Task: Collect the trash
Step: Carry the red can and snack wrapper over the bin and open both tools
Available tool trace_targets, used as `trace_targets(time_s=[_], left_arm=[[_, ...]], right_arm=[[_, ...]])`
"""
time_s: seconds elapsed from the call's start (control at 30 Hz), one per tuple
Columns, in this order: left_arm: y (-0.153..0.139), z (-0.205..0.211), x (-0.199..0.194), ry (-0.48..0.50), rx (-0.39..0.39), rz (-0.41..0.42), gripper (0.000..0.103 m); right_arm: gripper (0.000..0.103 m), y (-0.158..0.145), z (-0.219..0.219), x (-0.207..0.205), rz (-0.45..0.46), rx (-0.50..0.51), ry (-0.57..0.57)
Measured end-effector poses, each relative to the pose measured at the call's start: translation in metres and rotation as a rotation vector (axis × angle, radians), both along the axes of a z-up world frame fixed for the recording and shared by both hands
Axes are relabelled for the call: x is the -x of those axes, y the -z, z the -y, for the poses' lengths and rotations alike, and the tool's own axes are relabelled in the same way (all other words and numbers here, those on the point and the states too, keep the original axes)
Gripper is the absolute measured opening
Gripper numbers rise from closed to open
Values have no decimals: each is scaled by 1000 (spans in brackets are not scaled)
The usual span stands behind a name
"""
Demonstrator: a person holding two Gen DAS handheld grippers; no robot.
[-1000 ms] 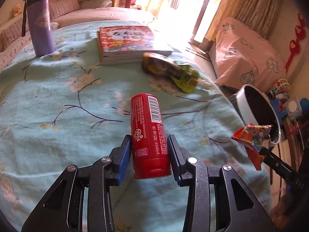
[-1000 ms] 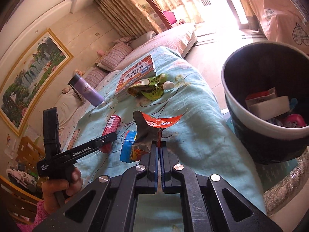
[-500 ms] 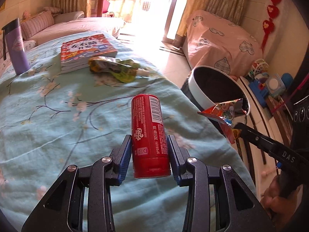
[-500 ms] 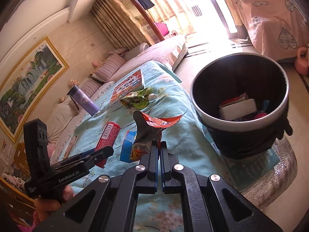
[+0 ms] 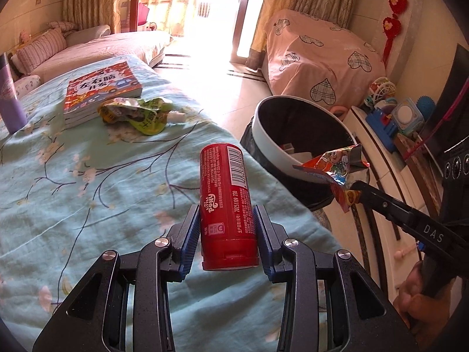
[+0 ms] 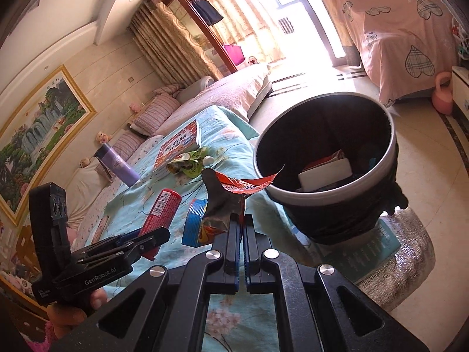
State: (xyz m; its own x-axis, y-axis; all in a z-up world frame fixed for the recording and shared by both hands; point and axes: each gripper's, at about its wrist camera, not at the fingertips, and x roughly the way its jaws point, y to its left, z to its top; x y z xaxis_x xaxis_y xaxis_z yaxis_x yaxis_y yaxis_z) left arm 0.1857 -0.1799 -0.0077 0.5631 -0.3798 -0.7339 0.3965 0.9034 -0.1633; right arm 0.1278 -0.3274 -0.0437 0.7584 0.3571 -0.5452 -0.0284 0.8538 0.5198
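Left wrist view: left hand-held gripper (image 5: 227,231) clamps a red can (image 5: 225,202); right hand-held gripper (image 6: 241,231) pinches a wrapper (image 6: 231,193). Bin (image 6: 390,158) at two o'clock, green pouch (image 5: 137,114) and book (image 5: 99,88) at eleven.

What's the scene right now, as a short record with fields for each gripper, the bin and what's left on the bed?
left gripper: shut on red can
right gripper: shut on snack wrapper
trash bin: on floor beside bed, already holds some trash
still on bed: green pouch, books, purple bottle
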Motion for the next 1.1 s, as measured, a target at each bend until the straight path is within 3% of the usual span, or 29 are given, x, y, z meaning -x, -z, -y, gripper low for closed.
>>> trace_targets(time_s=[0.63, 1.1], left_arm=[[-15, 36, -14, 58, 9, 32, 35], [-22, 76, -38, 105, -11, 44, 35]], right_arm=[[2, -18, 31, -2, 26, 87, 66], [2, -14, 56, -28, -5, 158, 97]])
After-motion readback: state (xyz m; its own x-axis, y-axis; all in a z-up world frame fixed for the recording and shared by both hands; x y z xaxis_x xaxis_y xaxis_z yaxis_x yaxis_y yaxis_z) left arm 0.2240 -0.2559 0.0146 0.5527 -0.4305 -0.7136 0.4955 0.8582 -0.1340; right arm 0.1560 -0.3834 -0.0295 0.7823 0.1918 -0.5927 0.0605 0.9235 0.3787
